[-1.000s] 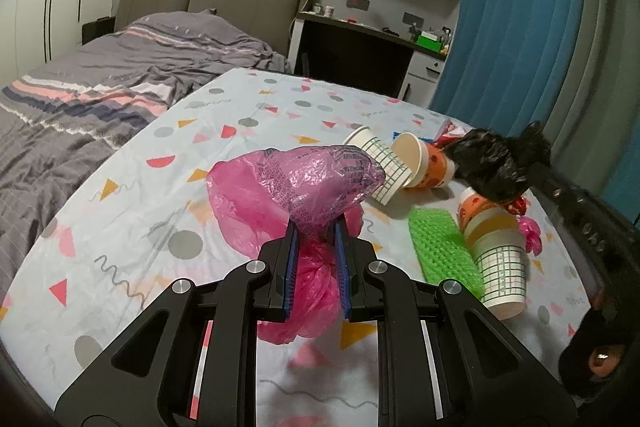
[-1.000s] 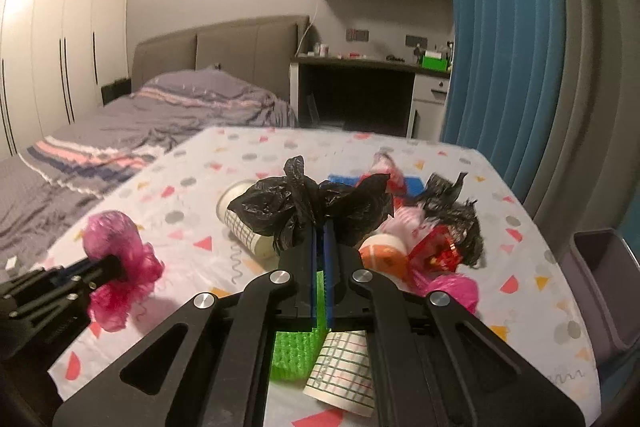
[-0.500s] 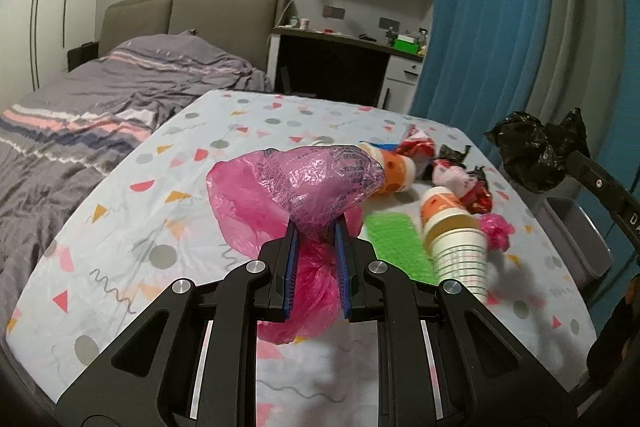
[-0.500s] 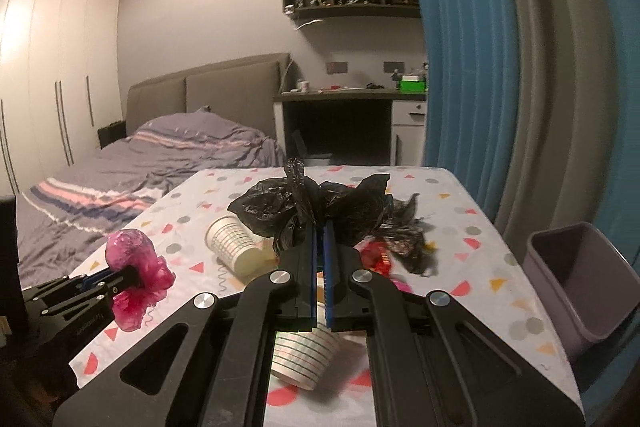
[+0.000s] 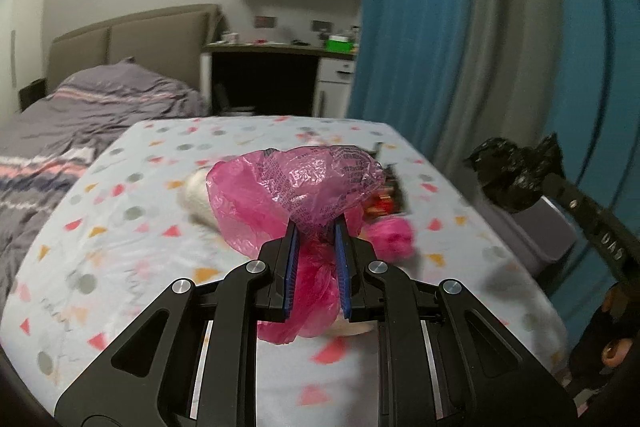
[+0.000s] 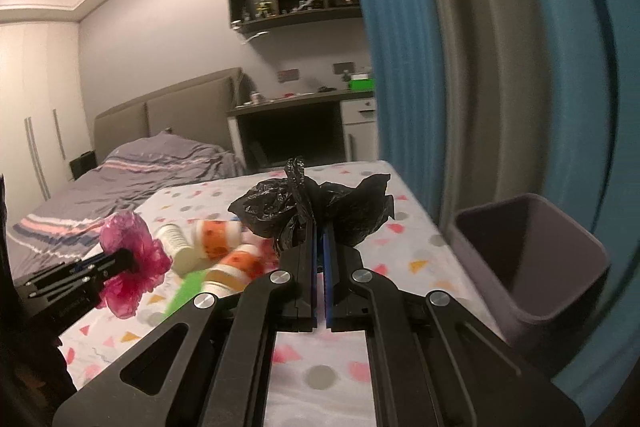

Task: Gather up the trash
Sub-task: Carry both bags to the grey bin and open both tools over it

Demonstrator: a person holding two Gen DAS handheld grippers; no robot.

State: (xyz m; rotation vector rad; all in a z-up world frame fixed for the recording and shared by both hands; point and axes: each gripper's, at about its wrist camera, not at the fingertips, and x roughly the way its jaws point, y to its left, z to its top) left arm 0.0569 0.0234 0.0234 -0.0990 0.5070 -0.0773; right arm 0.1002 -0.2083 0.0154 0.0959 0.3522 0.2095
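My left gripper (image 5: 315,227) is shut on a crumpled pink plastic bag (image 5: 296,187) and holds it above the patterned table (image 5: 120,259); it also shows in the right wrist view (image 6: 128,255). My right gripper (image 6: 319,227) is shut on a crumpled black plastic bag (image 6: 312,207), held above the table's right side; the black bag shows in the left wrist view (image 5: 514,175). A purple-grey bin (image 6: 532,259) stands open just off the table's right edge, right of the black bag. Paper cups (image 6: 224,247) and a green scrap (image 6: 186,287) lie on the table.
A pink wad (image 5: 394,237) and dark wrappers (image 5: 384,199) lie behind the pink bag. Blue and grey curtains (image 6: 480,67) hang close on the right. A bed (image 5: 80,115) lies to the left, a desk (image 5: 280,67) behind the table.
Both grippers have swung right and risen with their bags. The bin has come closer in the right wrist view. The table trash has slid left and lower in view.
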